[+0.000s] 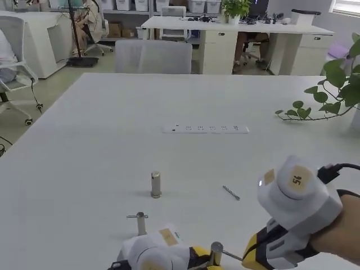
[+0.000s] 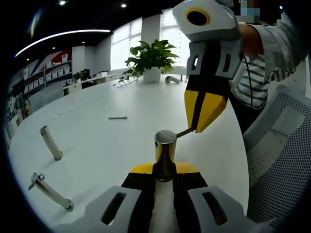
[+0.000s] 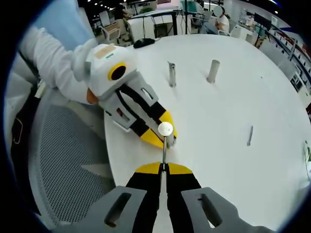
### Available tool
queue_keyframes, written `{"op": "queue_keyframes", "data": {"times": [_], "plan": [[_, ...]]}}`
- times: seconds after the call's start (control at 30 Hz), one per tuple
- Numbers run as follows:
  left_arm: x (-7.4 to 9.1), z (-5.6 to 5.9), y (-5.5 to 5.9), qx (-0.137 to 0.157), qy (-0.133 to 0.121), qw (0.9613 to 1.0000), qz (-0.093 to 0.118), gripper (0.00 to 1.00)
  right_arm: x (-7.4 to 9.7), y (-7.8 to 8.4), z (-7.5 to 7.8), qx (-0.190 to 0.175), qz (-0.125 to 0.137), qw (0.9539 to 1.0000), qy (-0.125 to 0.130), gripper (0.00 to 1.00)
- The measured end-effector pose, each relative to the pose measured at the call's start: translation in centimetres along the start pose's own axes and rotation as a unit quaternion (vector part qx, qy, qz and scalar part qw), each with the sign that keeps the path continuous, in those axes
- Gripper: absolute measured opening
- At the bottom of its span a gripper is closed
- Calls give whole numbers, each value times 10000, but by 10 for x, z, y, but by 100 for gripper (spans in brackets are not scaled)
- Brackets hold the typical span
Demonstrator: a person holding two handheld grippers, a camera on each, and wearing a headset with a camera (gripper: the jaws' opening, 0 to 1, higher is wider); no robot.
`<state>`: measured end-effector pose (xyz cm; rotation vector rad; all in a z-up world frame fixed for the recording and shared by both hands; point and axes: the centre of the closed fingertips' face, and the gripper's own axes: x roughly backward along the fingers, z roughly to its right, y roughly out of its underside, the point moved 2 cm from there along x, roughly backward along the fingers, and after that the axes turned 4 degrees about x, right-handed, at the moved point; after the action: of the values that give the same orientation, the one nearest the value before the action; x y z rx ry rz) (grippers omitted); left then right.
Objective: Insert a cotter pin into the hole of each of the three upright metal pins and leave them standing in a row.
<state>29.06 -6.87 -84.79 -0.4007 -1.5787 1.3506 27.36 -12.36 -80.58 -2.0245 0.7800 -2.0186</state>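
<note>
Silver cylindrical metal pin [image 2: 165, 148], flat-headed, stands upright with its long axis vertical at the near edge of the wide white table [image 1: 84, 140]. Its base is clamped in the yellow-tipped left tool [image 2: 165, 172]. The right tool [image 3: 164, 168] grips a thin grey cotter pin [image 3: 164, 151] held level, tip at that pin's head. Beyond, a second metal pin [image 1: 140, 223] carries a crosswise cotter pin [image 1: 136, 215], and a third metal pin [image 1: 156, 184] stands bare. A spare cotter pin [image 1: 230, 193] lies flat.
</note>
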Motion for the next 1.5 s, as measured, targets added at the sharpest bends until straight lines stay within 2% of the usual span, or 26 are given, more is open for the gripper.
{"op": "queue_keyframes", "data": {"times": [0.47,0.6,0.87,1.5], "plan": [[0,0,1,-15,-3,10000,11,11,-1,-1,0,-50,2,10000,-5,4],[0,0,1,-21,-2,10000,10,11,0,-5,-1,-184,118,9998,-43,4],[0,1,1,-33,-5,10000,11,11,0,-5,-2,-153,74,9998,-36,4],[0,0,1,-33,-8,10000,17,11,-5,-17,0,-69,73,9999,-22,4]]}}
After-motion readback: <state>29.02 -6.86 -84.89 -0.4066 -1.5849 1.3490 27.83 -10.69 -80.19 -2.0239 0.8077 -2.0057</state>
